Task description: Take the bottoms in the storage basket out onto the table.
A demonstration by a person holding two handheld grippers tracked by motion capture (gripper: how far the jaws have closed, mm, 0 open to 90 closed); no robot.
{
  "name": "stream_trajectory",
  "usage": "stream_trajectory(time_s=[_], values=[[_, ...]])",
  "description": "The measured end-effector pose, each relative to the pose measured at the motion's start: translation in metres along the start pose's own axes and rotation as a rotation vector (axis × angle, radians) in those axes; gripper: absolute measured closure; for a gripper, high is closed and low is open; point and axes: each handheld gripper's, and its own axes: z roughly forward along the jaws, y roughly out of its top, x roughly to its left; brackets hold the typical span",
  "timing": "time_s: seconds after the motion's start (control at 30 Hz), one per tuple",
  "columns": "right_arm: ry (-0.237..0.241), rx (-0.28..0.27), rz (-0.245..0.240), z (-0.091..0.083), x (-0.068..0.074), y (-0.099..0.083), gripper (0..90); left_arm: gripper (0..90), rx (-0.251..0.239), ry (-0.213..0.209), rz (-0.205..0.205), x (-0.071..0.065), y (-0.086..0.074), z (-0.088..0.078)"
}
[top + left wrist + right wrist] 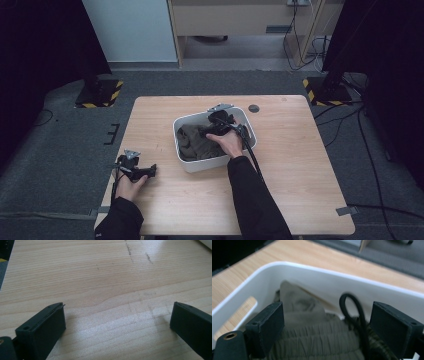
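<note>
Both grippers have jaws apart: right gripper (327, 322) is inside the white bin (200, 164), just above the olive garment (192, 142); left gripper (117, 320) rests on the wooden table (295, 165), holding nothing.

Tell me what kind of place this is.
Probably a lab or recording studio, not a home: a bare wooden table on grey carpet, hazard-striped stand bases at its far corners, loose cables across the floor, and black curtains at both sides.
</note>
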Motion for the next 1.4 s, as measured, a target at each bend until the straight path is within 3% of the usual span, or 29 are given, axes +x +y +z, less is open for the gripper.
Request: stream_trajectory(time_s=[0.03, 0.23, 0.57, 0.93, 1.03, 1.07, 1.2, 1.37, 1.4], values=[[0.004, 0.028, 0.011, 0.004, -0.001, -0.002, 10.5, 0.0, 0.000, 0.000, 0.000, 0.000, 0.000, 0.000], [-0.010, 0.047, 0.022, 0.006, -0.002, -0.001, 8.1, 0.0, 0.000, 0.000, 0.000, 0.000, 0.000, 0.000], [0.030, 0.107, -0.010, 0.023, -0.003, -0.002, 8.7, 0.0, 0.000, 0.000, 0.000, 0.000, 0.000, 0.000], [0.071, 0.166, -0.007, 0.047, 0.001, -0.012, 8.7, 0.0, 0.000, 0.000, 0.000, 0.000, 0.000, 0.000], [0.077, 0.186, -0.027, 0.052, 0.004, -0.015, 8.7, 0.0, 0.000, 0.000, 0.000, 0.000, 0.000, 0.000], [0.074, 0.196, -0.064, 0.056, 0.006, -0.015, 8.6, 0.0, 0.000, 0.000, 0.000, 0.000, 0.000, 0.000], [0.073, 0.207, -0.089, 0.058, 0.007, -0.015, 8.3, 0.0, 0.000, 0.000, 0.000, 0.000, 0.000, 0.000], [0.101, 0.204, -0.083, 0.059, 0.005, -0.016, 8.8, 0.0, 0.000, 0.000, 0.000, 0.000, 0.000, 0.000], [0.128, 0.198, -0.073, 0.057, 0.004, -0.015, 8.8, 0.0, 0.000, 0.000, 0.000, 0.000, 0.000, 0.000]])
